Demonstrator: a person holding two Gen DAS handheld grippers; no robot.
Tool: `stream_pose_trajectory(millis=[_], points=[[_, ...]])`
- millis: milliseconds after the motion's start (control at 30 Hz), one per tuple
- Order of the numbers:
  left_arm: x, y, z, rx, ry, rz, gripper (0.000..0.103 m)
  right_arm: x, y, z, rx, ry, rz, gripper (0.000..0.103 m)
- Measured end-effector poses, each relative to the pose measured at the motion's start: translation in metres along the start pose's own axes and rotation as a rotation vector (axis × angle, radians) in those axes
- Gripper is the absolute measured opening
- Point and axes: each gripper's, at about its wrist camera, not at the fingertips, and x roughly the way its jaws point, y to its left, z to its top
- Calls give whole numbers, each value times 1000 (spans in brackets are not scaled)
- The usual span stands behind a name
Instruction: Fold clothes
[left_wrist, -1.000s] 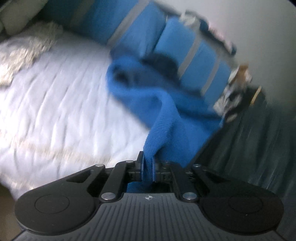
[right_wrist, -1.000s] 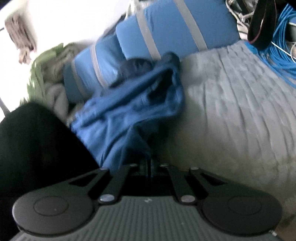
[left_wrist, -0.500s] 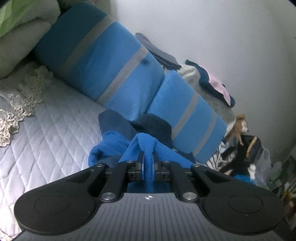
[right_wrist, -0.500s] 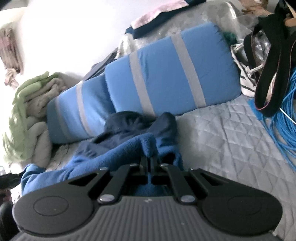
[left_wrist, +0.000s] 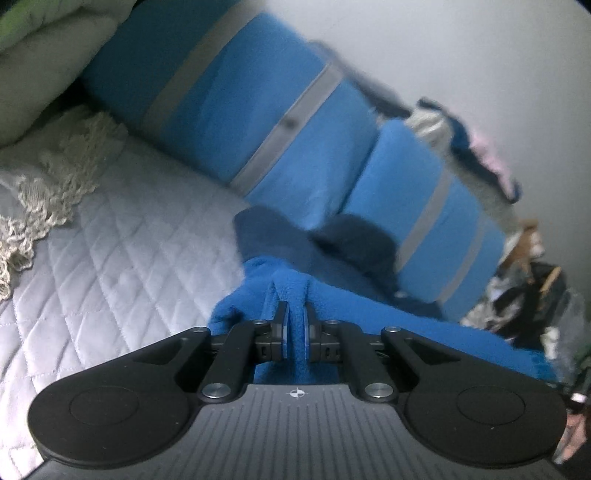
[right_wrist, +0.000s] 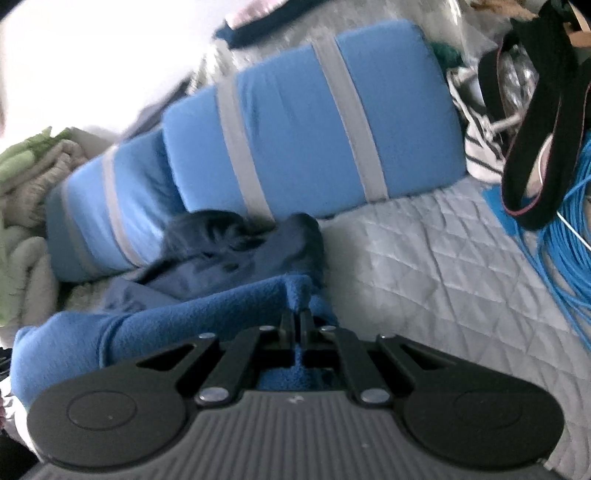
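Your left tool (left_wrist: 294, 325) is clenched on a pinched ridge of the blue fleece garment (left_wrist: 388, 325), the fabric rising between the two pads and bunching just past the tips. From that grip the fleece spreads away to the right of the tool and drops below it, over the bed's quilted cover (left_wrist: 110, 258). Ahead of the tool, a darker navy part of the garment (left_wrist: 332, 240) lies crumpled against the blue pillows with grey stripes (left_wrist: 266, 110), which lean on the wall. To the left of the tool, a lace-edged cloth (left_wrist: 48, 192) rests on the quilt, well apart from the fleece.

Your right tool (right_wrist: 297, 321) is likewise clenched on a small peak of the same blue fleece garment (right_wrist: 166, 325), its jaws nearly together with the fabric nipped between them. From here the fleece runs off to the left of the tool as a thick rolled band. The navy part (right_wrist: 229, 251) sits just beyond the tips, touching the striped pillows (right_wrist: 303, 122). To the right of the tool lie bare quilt (right_wrist: 443, 266) and a coil of blue cable (right_wrist: 565, 221), apart from the garment.
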Motion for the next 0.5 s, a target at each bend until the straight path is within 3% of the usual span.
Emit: stream_pose_trajectory(millis=[67,233,400,500], points=[[18,5,-2,10,24,42,8,16,-3,-2,8,23,-25,2],[49,15,-7,10,50,68,8,55,-13,-3,47,77,-58,3],[52,9,-9,86,66,81,11,69,-14,-5,32,110,-58,6],[50,8,-7,100,72,77,11,68,-12,-4,5,114,-62,14]])
